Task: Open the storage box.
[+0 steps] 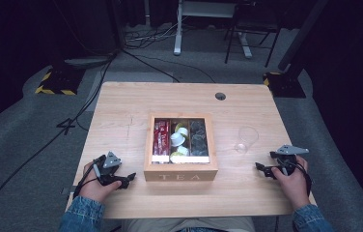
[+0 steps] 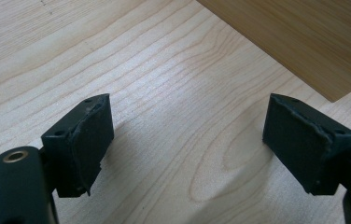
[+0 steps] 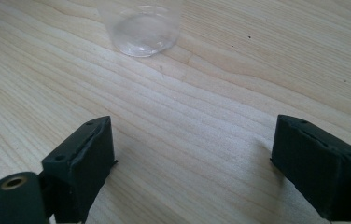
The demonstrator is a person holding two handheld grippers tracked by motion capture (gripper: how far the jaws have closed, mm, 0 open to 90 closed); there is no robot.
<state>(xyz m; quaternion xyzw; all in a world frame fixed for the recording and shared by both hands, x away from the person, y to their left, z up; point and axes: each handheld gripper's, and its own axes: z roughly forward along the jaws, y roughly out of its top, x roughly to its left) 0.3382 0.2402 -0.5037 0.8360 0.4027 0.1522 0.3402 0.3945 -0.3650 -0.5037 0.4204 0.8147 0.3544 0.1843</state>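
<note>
A wooden tea box marked TEA stands mid-table, its clear lid showing red packets, white pods and dark packets in three compartments. A clear plastic cup stands upright to its right; its base appears ahead in the right gripper view. My left gripper rests on the table left of the box, open with nothing between its fingers; the box corner lies ahead of it. My right gripper rests near the table's right edge, short of the cup, open and empty, fingers wide apart.
The light wooden table has a cable hole at the back. Grey floor, cables and stand legs surround it. A person's denim sleeves come in at the bottom edge.
</note>
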